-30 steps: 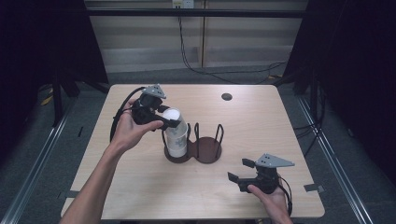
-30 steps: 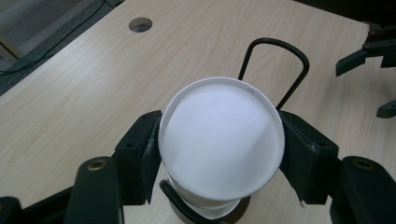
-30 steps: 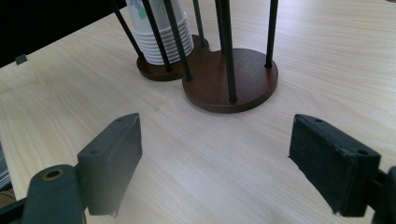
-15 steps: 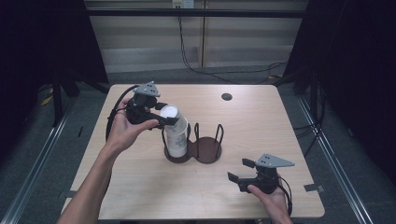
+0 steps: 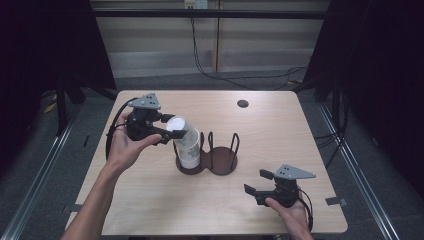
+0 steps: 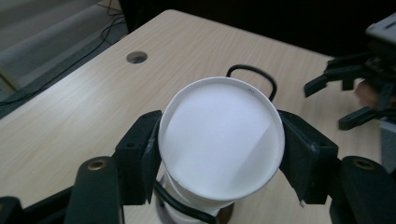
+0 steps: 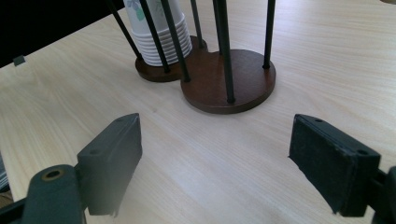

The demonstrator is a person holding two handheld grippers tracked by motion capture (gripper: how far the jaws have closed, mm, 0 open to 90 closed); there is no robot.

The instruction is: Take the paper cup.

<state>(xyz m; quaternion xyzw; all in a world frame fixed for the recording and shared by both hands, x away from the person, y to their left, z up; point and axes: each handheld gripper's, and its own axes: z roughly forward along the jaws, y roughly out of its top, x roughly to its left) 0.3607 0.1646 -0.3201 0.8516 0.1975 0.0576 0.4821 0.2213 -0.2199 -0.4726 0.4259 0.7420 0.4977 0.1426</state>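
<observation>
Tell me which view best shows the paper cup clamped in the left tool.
The left gripper view: the paper cup faces the camera, both pads on its rim. The high view shows the cup small, tilted above the stack. The right gripper view shows the stacked cups.

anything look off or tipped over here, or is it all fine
One thing: the top paper cup leans toward the left gripper, whose jaws clamp its rim, while the cup stack below stands upright in the wire holder. The holder's other bay is empty. No spill or damage shows on the table.
</observation>
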